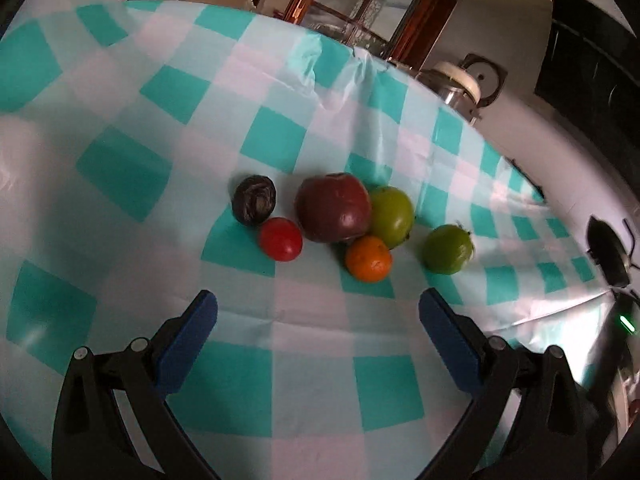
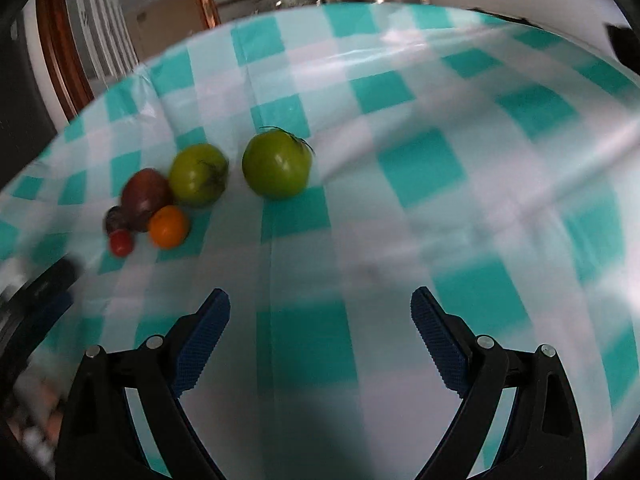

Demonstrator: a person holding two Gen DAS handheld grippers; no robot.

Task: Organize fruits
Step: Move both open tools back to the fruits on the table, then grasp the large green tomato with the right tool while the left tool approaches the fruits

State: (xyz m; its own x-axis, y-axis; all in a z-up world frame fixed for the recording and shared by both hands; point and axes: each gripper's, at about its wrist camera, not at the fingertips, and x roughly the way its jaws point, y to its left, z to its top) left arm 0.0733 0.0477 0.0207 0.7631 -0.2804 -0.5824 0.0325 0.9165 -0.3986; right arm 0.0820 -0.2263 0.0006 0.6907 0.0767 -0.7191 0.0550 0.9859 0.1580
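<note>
Six fruits cluster on the checked cloth: green, orange, red, dark; both grippers' jaws gape empty

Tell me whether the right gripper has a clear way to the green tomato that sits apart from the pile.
Probably yes. The right gripper is open and empty, and only bare tablecloth lies between it and the lone green tomato, which stands clear of the other green tomato.
</note>
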